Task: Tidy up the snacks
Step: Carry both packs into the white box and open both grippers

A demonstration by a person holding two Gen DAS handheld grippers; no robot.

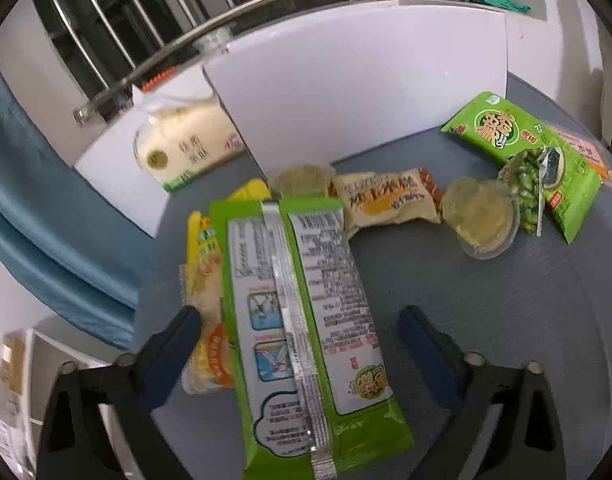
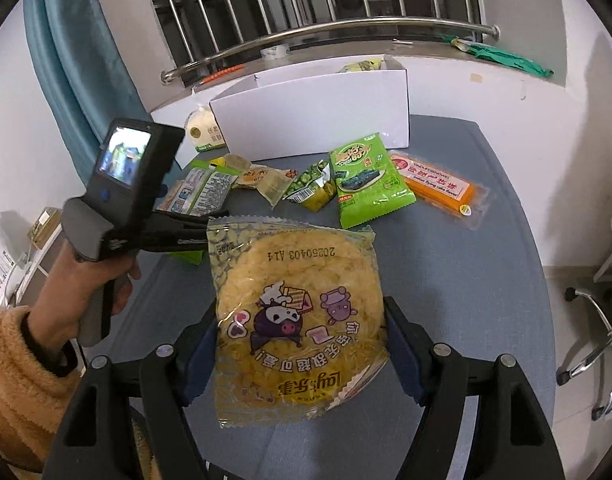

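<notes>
While crinkly, round cracker packet (image 2: 298,320) gleams.

Even, soft indoor light; window (image 2: 306,0) dark behind bars. Faint shadows on worktop (image 2: 486,280). Strong fisheye bending, black corner vignette. Left view slightly blurred; mild glare on foil seam (image 1: 294,320).

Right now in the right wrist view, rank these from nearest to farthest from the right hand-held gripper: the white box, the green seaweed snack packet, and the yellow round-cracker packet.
1. Yellow round-cracker packet: between the right hand-held gripper's fingers.
2. Green seaweed snack packet: mid-table, slightly right.
3. White box: table's far edge, by the window.
</notes>
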